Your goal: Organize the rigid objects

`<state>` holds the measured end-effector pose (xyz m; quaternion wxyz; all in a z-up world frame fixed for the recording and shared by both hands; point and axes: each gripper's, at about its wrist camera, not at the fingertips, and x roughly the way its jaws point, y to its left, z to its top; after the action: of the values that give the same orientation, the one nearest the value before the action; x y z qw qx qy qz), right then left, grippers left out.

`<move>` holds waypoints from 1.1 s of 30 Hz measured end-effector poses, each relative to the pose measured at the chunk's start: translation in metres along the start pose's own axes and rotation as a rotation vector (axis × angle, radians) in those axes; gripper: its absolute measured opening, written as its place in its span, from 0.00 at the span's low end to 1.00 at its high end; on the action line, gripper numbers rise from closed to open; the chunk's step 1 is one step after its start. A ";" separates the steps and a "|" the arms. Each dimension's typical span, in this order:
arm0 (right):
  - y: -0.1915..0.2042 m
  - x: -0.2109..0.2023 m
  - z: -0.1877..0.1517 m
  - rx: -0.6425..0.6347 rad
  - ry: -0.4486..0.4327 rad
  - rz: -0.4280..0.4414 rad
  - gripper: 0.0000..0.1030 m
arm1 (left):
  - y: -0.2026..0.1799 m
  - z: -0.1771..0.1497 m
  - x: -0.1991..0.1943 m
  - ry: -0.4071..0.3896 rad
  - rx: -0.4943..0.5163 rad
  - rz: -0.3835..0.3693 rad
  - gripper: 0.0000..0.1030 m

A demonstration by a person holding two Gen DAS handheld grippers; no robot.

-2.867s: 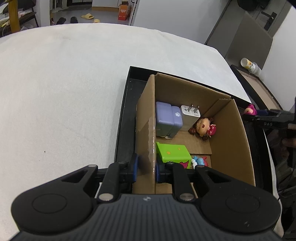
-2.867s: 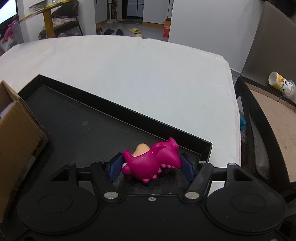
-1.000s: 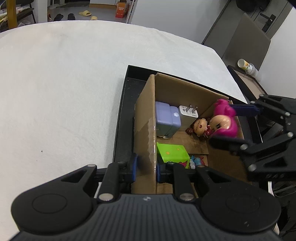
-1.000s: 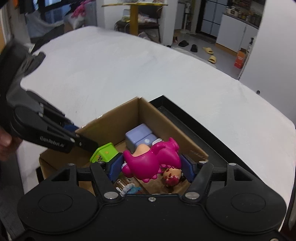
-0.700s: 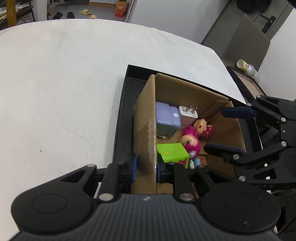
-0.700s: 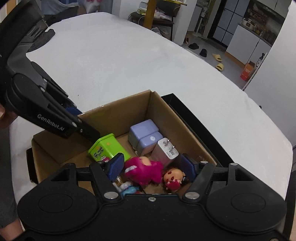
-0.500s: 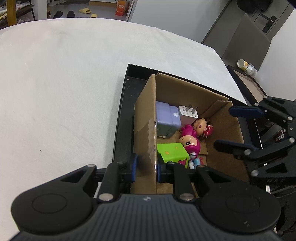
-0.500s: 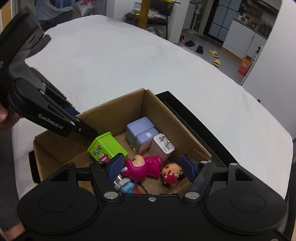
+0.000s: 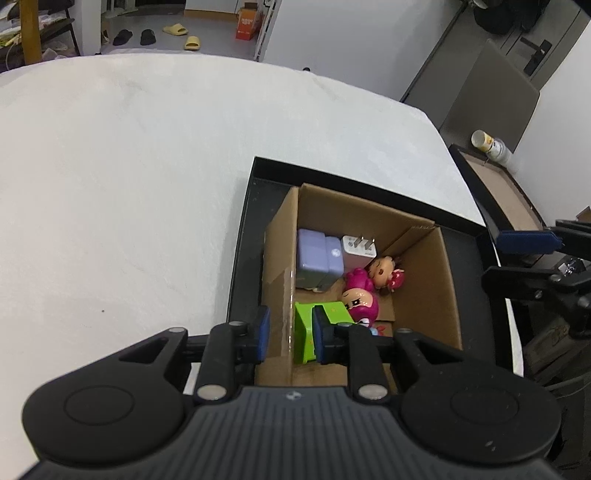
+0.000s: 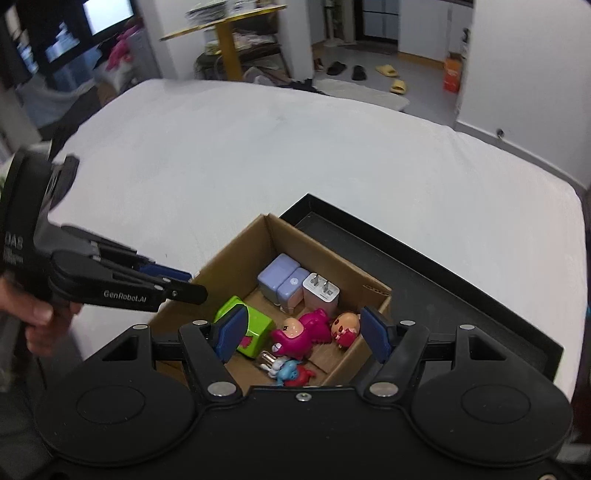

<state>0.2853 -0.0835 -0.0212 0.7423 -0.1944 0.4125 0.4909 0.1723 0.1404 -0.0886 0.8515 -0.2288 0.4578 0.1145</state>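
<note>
Below my spread, empty right gripper [image 10: 301, 338], the pink figurine [image 10: 301, 332] lies inside the cardboard box [image 9: 424, 236], whose wall my left gripper [image 9: 289, 334] clamps; I should lift straight up, clear of the rim.

- We see a white desk [image 9: 129, 166] filling most of the view.
- We note slippers [image 9: 177, 29] and an orange box [image 9: 246, 28] on the floor beyond.
- We see a yellow table [image 10: 225, 35] and white walls [image 10: 524, 74].
</note>
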 end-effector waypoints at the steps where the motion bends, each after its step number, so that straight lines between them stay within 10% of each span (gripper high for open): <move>1: 0.000 -0.003 0.001 0.020 0.007 -0.005 0.65 | -0.001 0.001 -0.004 -0.002 -0.001 0.000 0.21; 10: -0.002 -0.049 -0.001 0.193 0.010 -0.072 0.69 | -0.017 -0.004 -0.047 -0.055 0.015 -0.030 0.44; 18: 0.016 -0.112 -0.012 0.267 -0.091 -0.162 1.00 | -0.038 -0.013 -0.082 -0.095 0.076 -0.075 0.68; 33: 0.064 -0.182 -0.045 0.279 -0.196 -0.262 1.00 | -0.063 -0.037 -0.143 -0.184 0.127 -0.050 0.90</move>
<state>0.1769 -0.1893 0.1059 0.8560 -0.0930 0.3736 0.3450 0.0914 0.0698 0.0303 0.9053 -0.1743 0.3781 0.0845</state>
